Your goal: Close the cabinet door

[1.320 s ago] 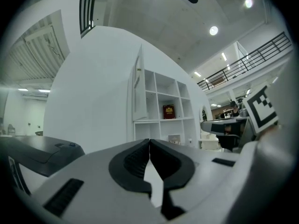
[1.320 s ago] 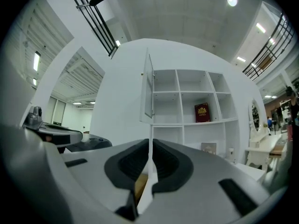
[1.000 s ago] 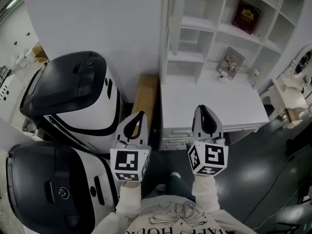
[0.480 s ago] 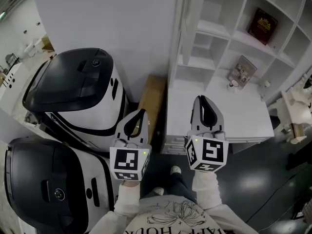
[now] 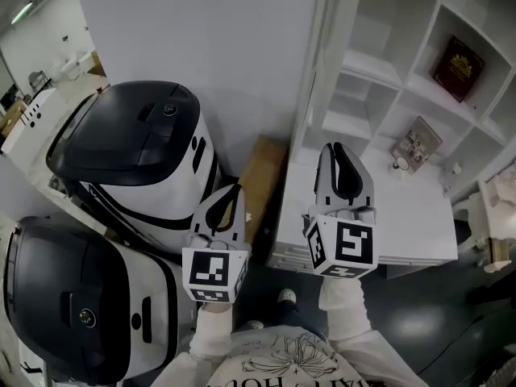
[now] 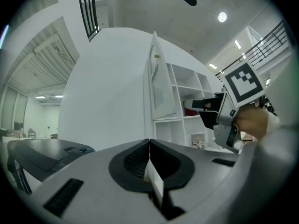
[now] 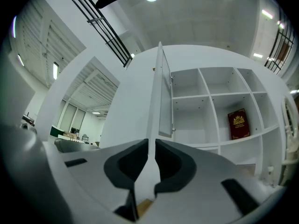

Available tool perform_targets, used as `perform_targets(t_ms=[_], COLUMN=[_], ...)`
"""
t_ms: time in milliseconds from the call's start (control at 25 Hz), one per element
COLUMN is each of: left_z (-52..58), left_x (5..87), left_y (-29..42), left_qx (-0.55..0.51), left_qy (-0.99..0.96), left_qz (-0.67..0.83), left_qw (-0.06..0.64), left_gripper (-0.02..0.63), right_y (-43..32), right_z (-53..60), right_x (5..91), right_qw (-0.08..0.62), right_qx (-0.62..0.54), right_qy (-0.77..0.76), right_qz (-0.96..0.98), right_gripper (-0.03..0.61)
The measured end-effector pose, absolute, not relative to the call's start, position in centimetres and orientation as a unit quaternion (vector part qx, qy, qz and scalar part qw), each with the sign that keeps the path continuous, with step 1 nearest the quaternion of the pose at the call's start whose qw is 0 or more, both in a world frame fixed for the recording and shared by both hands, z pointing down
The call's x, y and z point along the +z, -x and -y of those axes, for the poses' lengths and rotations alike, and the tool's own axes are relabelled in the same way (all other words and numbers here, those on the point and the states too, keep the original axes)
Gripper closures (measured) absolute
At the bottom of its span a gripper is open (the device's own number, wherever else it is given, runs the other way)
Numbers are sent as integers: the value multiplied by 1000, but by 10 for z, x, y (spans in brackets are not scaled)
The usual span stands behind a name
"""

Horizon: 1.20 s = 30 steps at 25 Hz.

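Observation:
The white cabinet door (image 5: 336, 51) stands open, edge-on to me, at the left side of the white shelf unit (image 5: 379, 71). In the right gripper view the cabinet door (image 7: 163, 97) rises straight ahead beyond the jaws; in the left gripper view the same door (image 6: 159, 85) is ahead and slightly right. My right gripper (image 5: 335, 149) is shut on nothing, held over the white desk top (image 5: 407, 216) below the door and apart from it. Lower and to the left, my left gripper (image 5: 232, 189) is also shut and empty.
Two big black-and-white machines (image 5: 133, 156) (image 5: 72, 305) fill the left side. A tan board (image 5: 262, 176) stands between them and the desk. On the shelves are a dark red book (image 5: 457, 68) and a small framed picture (image 5: 416, 145).
The view has swung so the cabinet sits farther right and closer. My right gripper has risen a little toward the door. Both grippers stay shut.

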<state>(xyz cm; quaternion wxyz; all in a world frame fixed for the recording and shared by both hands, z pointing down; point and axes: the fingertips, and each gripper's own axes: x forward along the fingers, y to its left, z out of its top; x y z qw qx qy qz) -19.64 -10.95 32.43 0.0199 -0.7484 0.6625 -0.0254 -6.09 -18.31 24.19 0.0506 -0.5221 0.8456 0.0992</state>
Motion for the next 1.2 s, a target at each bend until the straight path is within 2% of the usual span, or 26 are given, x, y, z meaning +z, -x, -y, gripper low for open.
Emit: perform_targets(t_ms=[400, 1200], left_z=[122, 131], left_x=[321, 319], left_y=[215, 228], left_qx=[-27, -29], left_qy=[713, 684], left_qz=[-700, -728], left_qw=[22, 16], left_gripper=[609, 609], right_y=[85, 90], right_z=[213, 233], right_x=[221, 216], right_qw=[73, 71], right_qx=[100, 100], right_qy=[487, 493], right_qz=[-864, -861], right_gripper=[496, 486])
